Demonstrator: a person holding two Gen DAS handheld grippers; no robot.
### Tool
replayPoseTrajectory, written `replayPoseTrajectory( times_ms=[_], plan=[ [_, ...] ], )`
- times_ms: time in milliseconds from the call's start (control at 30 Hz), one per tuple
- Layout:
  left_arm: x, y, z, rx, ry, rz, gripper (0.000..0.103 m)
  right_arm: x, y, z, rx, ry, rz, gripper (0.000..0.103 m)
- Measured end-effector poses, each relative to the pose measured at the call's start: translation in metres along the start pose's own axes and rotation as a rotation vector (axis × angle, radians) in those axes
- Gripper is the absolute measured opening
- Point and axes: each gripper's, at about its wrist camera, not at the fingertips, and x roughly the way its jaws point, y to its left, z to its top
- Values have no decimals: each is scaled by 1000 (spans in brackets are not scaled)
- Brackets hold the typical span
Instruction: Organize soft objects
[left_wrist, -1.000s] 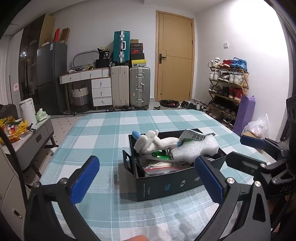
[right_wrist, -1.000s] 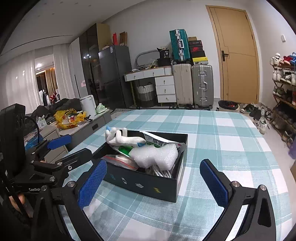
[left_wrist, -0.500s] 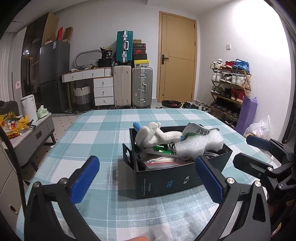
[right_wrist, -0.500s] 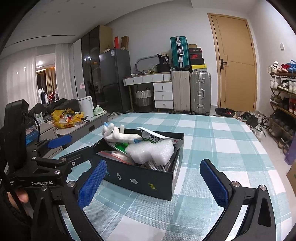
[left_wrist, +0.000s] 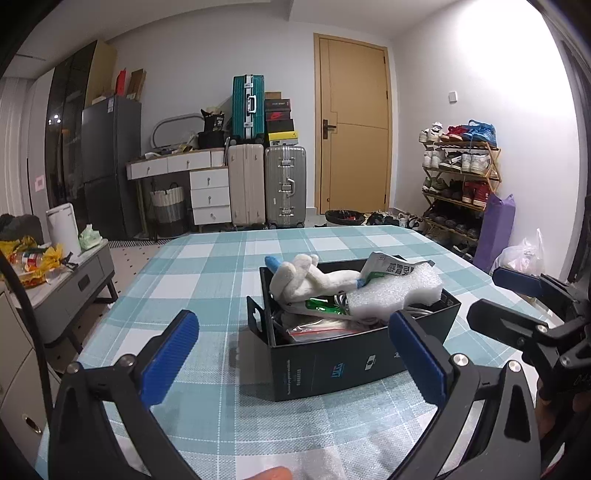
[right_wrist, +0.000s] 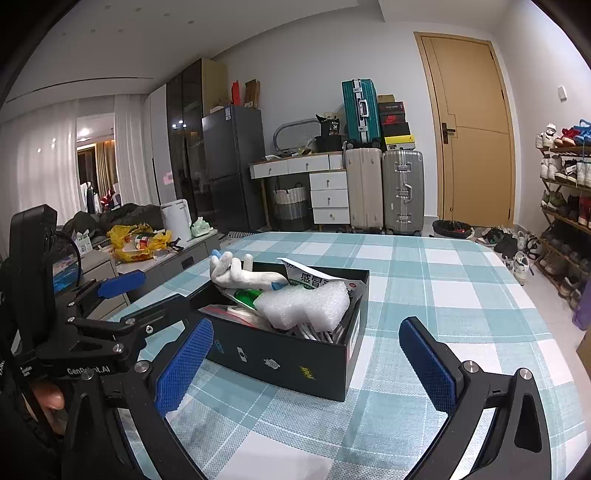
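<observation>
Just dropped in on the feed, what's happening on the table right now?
A person holds a tool in each hand over a checked tablecloth. Both the left tool and the right tool are open and empty, hovering short of a dark box without touching it. The box is stuffed: a white plush toy sticks out at one end, a white foam piece lies on top, and a printed packet pokes up between them. Nothing has been taken out yet.

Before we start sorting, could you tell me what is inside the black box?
The black box holds a white plush toy, foam wrap, a printed packet, cables; deeper contents are covered.
</observation>
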Motion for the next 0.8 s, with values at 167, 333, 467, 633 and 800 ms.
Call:
replayPoseTrajectory(
  times_ms=[167, 333, 467, 633, 800],
  plan=[
    [0, -1, 1, 8, 0, -19, 103, 0, -2, 1, 6, -2, 4, 103],
    [1, 0, 1, 19, -6, -25, 103, 1, -3, 1, 9, -6, 9, 103],
    [1, 0, 1, 7, -4, -23, 103, 0, -1, 0, 5, -7, 8, 103],
    [1, -1, 0, 13, -5, -22, 103, -2, 0, 0, 3, -10, 17, 103],
    [-1, 0, -1, 9, -5, -20, 103, -2, 0, 0, 2, -11, 17, 103]
  ],
)
